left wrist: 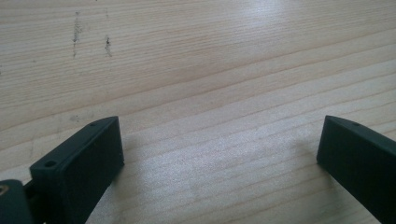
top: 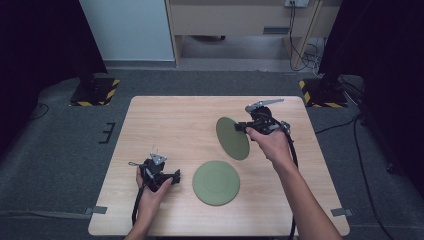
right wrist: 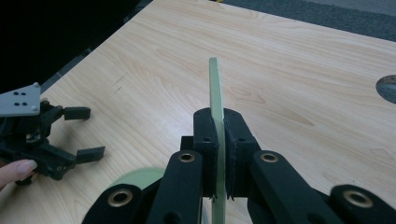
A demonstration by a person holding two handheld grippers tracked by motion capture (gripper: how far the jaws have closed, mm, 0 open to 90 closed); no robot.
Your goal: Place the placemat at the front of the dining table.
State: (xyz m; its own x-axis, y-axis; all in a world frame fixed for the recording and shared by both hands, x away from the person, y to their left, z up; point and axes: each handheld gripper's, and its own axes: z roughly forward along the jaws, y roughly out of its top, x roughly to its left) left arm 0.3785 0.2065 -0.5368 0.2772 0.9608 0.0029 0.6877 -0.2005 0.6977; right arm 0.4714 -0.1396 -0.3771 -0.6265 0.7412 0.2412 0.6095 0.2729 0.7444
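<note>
Right gripper (top: 243, 127) raised above the far right part of the wooden table (top: 165, 120), jaws clenched on the rim of a green plate (top: 232, 138) held on edge, tilted, clear of the tabletop. Seen edge-on in the right gripper view, same green plate (right wrist: 215, 93) pinched between the two black pads (right wrist: 207, 140), thin pale rim running straight up from them. Second green plate (top: 216, 182) lying flat on the table near the front edge, just below the held one and apart from it; a sliver of it (right wrist: 140, 178) visible under the right gripper. Left gripper (top: 175, 176) resting low at the front left, just beside the flat plate, jaws released and spread wide over bare wood, nothing between them. Left gripper (right wrist: 88, 133) also gaping in the right gripper view, a fingertip (right wrist: 16, 169) at its back
</note>
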